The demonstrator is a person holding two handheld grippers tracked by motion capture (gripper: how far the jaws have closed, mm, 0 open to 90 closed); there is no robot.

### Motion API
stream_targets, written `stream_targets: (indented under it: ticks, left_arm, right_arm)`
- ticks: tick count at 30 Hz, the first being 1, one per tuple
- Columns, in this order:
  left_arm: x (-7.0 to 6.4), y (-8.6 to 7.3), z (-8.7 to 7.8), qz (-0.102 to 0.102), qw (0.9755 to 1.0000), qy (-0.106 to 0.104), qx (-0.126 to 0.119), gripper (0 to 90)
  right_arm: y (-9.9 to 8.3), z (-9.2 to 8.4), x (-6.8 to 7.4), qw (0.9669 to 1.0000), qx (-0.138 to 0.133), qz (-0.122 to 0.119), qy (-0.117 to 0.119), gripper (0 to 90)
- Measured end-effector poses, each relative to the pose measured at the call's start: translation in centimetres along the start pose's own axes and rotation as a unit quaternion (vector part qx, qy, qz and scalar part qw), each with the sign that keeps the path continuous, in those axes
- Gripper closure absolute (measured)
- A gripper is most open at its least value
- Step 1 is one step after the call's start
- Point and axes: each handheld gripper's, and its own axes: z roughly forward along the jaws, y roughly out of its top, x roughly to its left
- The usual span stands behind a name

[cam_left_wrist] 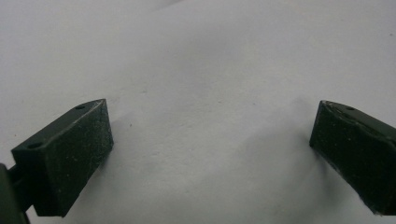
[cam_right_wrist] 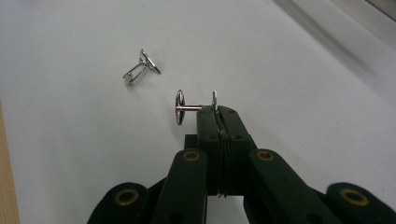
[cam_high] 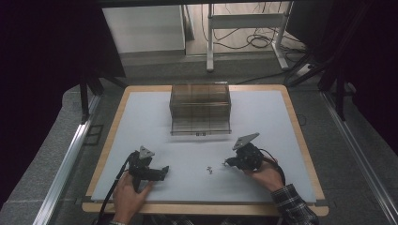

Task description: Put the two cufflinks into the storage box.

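while the right gripper (cam_right_wrist: 215,112) clamps one cufflink (cam_right_wrist: 187,108) by its toggle end, post lying crosswise, the second cufflink (cam_right_wrist: 141,66) lies just beyond, far from the open left gripper (cam_left_wrist: 212,140).

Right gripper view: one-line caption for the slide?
Right tool shut on one silver cufflink; a second cufflink lies apart on the white table.

Left gripper (cam_left_wrist: 210,154) low, jaws wide apart — right gripper (cam_right_wrist: 217,112) pinched tight, both hands seemingly resting on the table
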Motion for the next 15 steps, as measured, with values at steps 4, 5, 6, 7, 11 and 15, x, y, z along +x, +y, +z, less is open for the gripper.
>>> stream_targets:
  ticks: [4, 5, 6, 7, 11, 15]
  left_arm:
    - [0.0, 0.0, 0.0, 0.0, 1.0, 0.0, 0.0, 0.0]
    - [0.0, 0.0, 0.0, 0.0, 1.0, 0.0, 0.0, 0.0]
    - [0.0, 0.0, 0.0, 0.0, 1.0, 0.0, 0.0, 0.0]
    - [0.0, 0.0, 0.0, 0.0, 1.0, 0.0, 0.0, 0.0]
    - [0.0, 0.0, 0.0, 0.0, 1.0, 0.0, 0.0, 0.0]
    - [0.0, 0.0, 0.0, 0.0, 1.0, 0.0, 0.0, 0.0]
  right_arm:
    - [0.16, -0.08, -0.09, 1.0, -0.002, 0.002, 0.001, 88.4]
    - [0.21, -0.09, -0.11, 1.0, -0.003, 0.004, 0.003, 88.3]
    - [0.28, -0.09, -0.14, 1.0, -0.004, 0.003, 0.004, 88.3]
    - [0.39, -0.12, -0.1, 1.0, -0.005, 0.006, 0.005, 88.3]
    - [0.63, -0.09, -0.11, 1.0, -0.005, 0.002, 0.005, 88.3]
    - [0.99, 0.0, -0.08, 1.0, -0.004, -0.001, 0.005, 88.4]
